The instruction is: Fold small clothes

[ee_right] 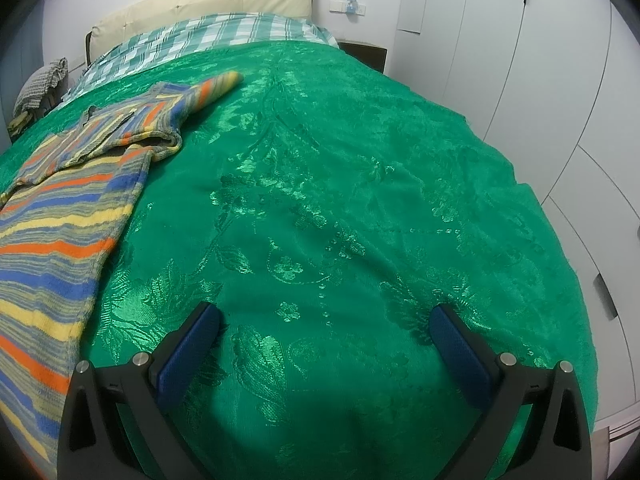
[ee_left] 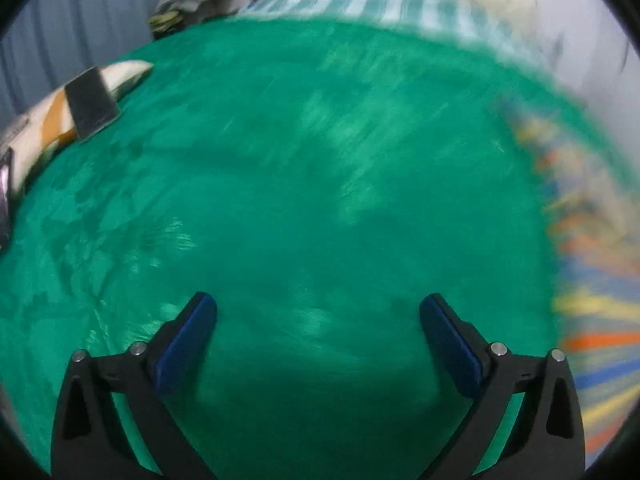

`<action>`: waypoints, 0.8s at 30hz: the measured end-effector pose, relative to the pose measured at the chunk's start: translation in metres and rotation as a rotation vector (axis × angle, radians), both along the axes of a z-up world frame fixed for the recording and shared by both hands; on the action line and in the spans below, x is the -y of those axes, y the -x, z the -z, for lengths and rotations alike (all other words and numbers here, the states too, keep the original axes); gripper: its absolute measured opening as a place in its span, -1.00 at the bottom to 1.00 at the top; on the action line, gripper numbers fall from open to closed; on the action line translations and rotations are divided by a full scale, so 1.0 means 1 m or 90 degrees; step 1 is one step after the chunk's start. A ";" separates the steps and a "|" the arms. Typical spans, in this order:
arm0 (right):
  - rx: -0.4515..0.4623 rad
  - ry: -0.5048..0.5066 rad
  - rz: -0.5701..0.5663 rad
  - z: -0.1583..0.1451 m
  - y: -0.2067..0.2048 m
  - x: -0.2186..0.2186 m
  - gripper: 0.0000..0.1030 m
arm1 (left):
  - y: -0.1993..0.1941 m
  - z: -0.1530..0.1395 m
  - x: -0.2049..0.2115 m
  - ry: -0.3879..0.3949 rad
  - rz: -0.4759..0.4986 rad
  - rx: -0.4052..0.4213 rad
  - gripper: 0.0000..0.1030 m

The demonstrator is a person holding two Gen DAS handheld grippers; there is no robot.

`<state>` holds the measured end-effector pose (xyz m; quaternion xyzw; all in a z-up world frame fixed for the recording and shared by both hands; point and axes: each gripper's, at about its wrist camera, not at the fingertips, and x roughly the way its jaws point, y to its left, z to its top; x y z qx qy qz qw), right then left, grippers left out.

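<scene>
Both claws spread wide with nothing between the blue pads: left gripper over bare green bedspread, right gripper likewise over the shiny floral part of it. Striped knit garment lying spread on the bedspread off to the left in the right wrist view, one sleeve reaching up toward the checked sheet and cream headboard; same stripes just a blurry smear along the right edge in the left wrist view. Dark phone resting on a striped pillow at the far left edge.
</scene>
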<state>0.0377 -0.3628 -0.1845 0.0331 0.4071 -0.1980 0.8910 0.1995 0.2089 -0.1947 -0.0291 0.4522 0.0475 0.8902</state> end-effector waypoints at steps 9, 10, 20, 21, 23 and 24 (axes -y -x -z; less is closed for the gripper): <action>0.001 -0.003 0.000 0.000 0.000 0.001 1.00 | 0.010 -0.003 0.000 0.006 0.009 0.028 0.99; 0.001 -0.002 0.000 0.000 0.000 0.001 1.00 | 0.010 -0.004 0.000 0.010 0.009 0.028 0.99; 0.001 -0.002 0.000 0.000 0.000 0.001 1.00 | 0.008 -0.006 -0.001 0.011 0.008 0.028 0.99; 0.002 -0.003 0.000 0.000 0.000 0.001 1.00 | 0.008 -0.006 -0.001 0.011 0.008 0.028 0.99; 0.002 -0.004 0.000 0.000 0.001 0.002 1.00 | 0.008 -0.006 -0.002 0.011 0.008 0.028 0.99; 0.003 -0.004 0.000 0.000 0.001 0.002 1.00 | 0.008 -0.006 -0.002 0.011 0.008 0.028 0.99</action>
